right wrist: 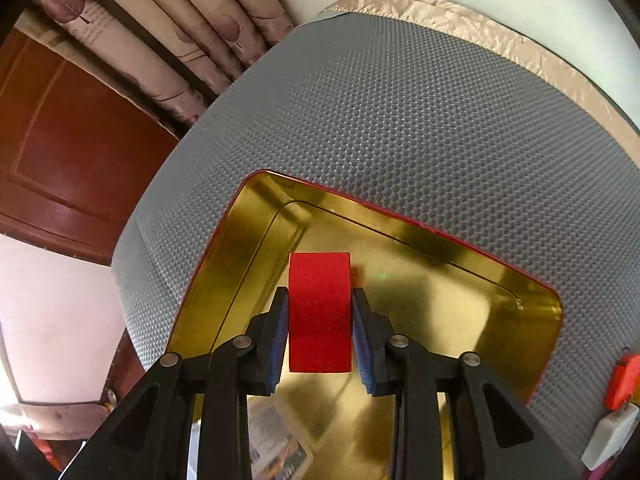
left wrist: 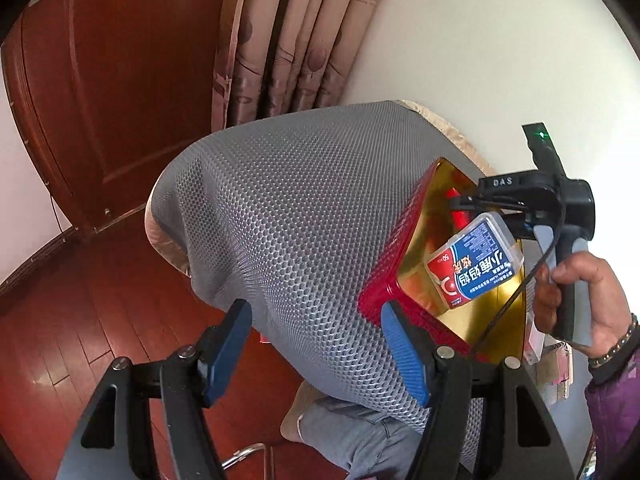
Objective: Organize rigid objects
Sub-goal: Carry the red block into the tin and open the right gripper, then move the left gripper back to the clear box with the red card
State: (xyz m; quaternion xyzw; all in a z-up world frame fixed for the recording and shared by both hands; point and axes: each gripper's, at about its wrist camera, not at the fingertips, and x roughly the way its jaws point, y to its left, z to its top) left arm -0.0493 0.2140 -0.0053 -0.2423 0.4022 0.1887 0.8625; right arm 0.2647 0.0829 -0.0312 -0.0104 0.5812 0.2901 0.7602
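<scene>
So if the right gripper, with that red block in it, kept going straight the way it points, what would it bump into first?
Most likely the gold floor of the red tin: the right gripper points down into it, red block leading. Depth is hard to judge.

One red rectangular metal tin with a gold inside (right wrist: 520, 344). One red rectangular block (right wrist: 319, 312). One clear plastic floss box with a blue-and-red label (left wrist: 474, 264). One grey dimpled table mat (right wrist: 400, 120). At the right edge, one small orange object (right wrist: 624, 380) and one small white object (right wrist: 610, 436).
</scene>
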